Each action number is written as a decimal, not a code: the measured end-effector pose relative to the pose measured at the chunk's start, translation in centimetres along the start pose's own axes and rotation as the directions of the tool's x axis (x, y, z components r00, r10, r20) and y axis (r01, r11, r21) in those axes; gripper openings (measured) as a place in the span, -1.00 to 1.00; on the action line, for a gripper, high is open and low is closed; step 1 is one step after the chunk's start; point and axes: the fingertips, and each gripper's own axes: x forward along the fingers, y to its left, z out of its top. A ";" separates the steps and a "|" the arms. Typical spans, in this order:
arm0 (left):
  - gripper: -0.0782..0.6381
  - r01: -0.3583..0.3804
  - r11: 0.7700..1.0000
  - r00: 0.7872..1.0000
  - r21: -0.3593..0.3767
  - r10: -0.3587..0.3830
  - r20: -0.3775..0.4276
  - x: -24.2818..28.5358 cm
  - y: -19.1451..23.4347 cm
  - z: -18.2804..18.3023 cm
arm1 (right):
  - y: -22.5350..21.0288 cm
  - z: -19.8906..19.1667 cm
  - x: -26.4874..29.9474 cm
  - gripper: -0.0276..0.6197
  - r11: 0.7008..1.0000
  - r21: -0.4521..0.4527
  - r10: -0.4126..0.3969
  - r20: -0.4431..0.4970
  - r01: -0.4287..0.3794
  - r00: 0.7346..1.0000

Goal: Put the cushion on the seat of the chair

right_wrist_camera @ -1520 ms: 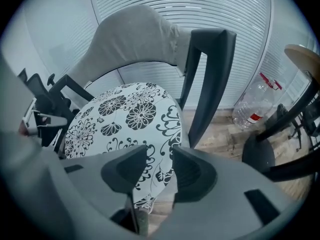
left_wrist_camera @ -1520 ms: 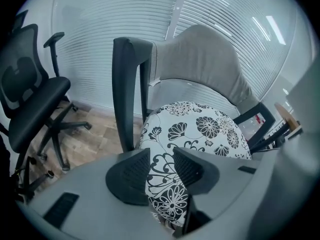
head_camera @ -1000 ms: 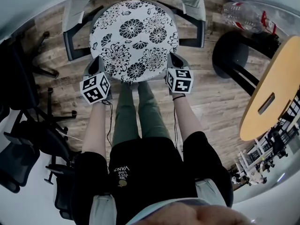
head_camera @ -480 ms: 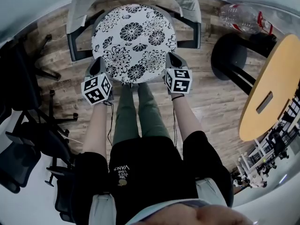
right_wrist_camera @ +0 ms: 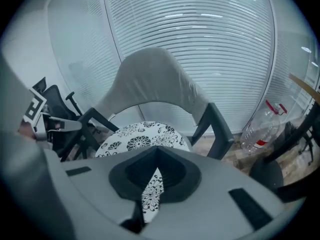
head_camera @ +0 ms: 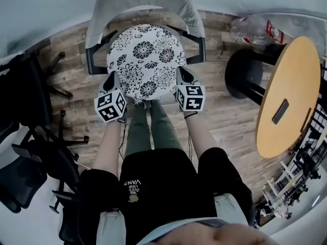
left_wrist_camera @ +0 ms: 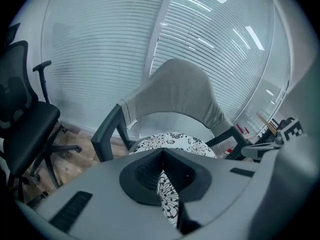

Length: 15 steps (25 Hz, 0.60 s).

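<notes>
Head view: a person faces the chair, with a gripper in each hand.
Left gripper: its jaws are pinched tight on the near-left rim of the cushion. The left gripper view shows patterned fabric squeezed between them.
Cushion: it is round, so it has no long axis. It lies straight ahead of both grippers, between the two armrests and over the seat, which it hides. I cannot tell whether it touches the seat.
Right gripper: its jaws are likewise clamped, on the near-right rim.
Nearer hand: neither, as both hold the near edge evenly.
Coming move: probably straight down, keeping the cushion level and centred between the armrests.
</notes>
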 end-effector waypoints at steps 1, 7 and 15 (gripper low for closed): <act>-0.75 0.002 1.000 1.000 -0.002 -0.002 0.009 -0.4 -0.3 0.5 | 0.1 0.7 -0.5 -0.86 1.000 -0.004 0.001 0.012 -0.001 1.000; -0.75 0.017 1.000 0.998 -0.010 -0.016 0.064 -3.2 -1.7 3.6 | 0.4 4.4 -3.4 -0.86 1.000 -0.028 -0.001 0.083 0.004 0.997; -0.75 0.017 1.000 0.990 0.012 -0.018 0.143 -6.3 -2.9 8.4 | 1.3 8.9 -6.3 -0.86 0.998 -0.063 0.007 0.146 0.002 0.989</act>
